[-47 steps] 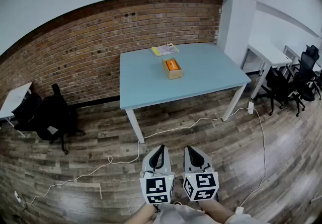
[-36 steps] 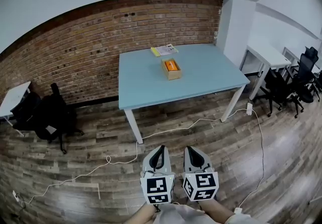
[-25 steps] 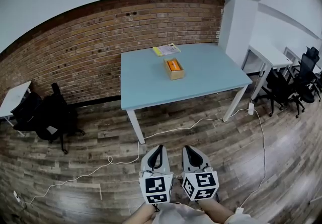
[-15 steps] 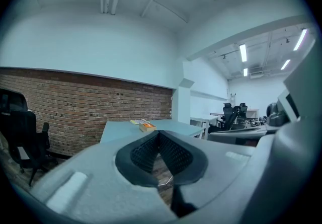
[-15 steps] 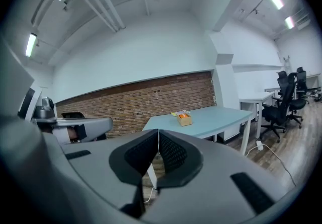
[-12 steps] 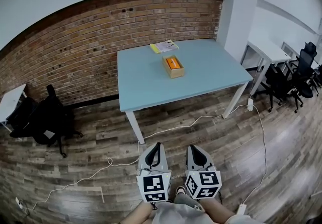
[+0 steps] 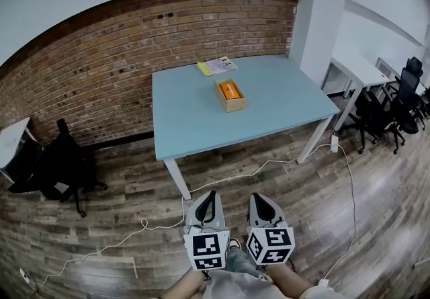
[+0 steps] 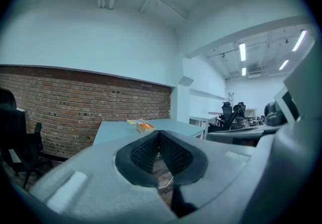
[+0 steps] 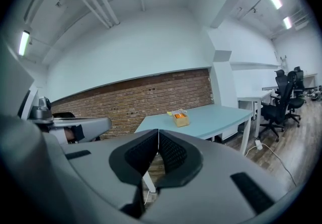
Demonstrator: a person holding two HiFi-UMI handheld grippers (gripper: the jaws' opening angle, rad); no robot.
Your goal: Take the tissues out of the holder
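A small wooden tissue holder [image 7: 230, 95] with an orange pack inside stands on the light blue table [image 7: 269, 106], toward its far middle. It shows small in the left gripper view as the holder [image 8: 145, 127] and in the right gripper view as the holder [image 9: 180, 118]. My left gripper [image 7: 212, 194] and right gripper [image 7: 256, 196] are held side by side low over the wooden floor, well short of the table. Both are shut with nothing between the jaws. The left gripper [image 8: 159, 133] and right gripper [image 9: 158, 131] point toward the table.
A yellow-edged booklet [image 7: 216, 66] lies at the table's far edge. A white cable [image 7: 269, 163] runs over the floor in front of the table. Black chairs [image 7: 57, 170] stand at left by the brick wall; office chairs [image 7: 393, 113] and a white desk [image 7: 359, 72] at right.
The table has come a little nearer and shifted in the head view as I walk toward it. Both grippers stay shut and side by side.
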